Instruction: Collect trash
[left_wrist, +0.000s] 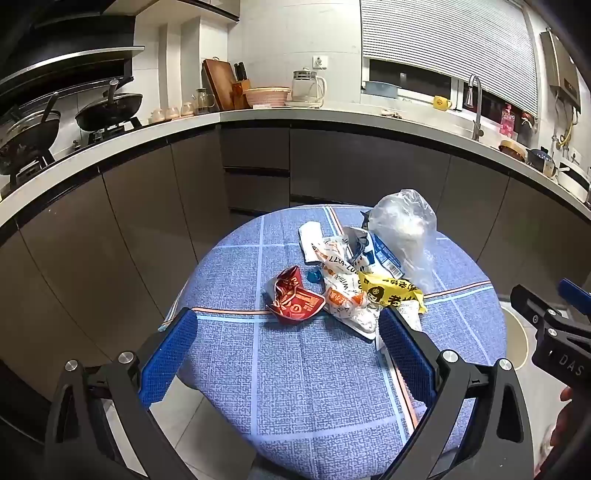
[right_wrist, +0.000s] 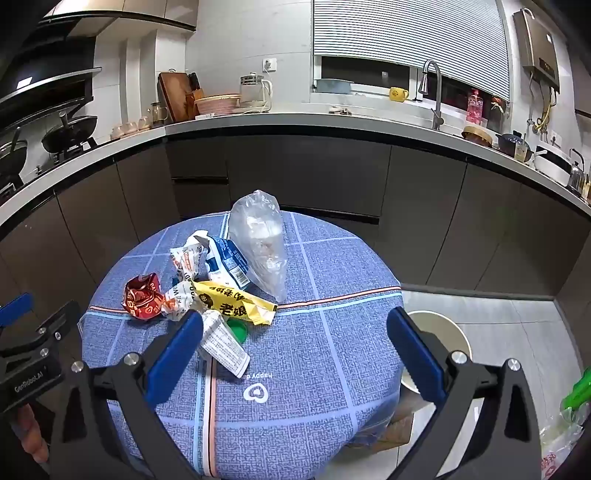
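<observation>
A pile of trash lies on a round table with a blue checked cloth. It holds a crumpled red wrapper, a yellow wrapper, white and blue printed packets, a clear plastic bag, a white printed slip, a green cap and a small blue cap. My left gripper is open above the table's near side. My right gripper is open, also short of the pile.
A round beige bin stands on the floor right of the table. Dark kitchen cabinets and a counter with pans, kettle and sink curve behind. A green-topped bottle and a bag sit at the lower right.
</observation>
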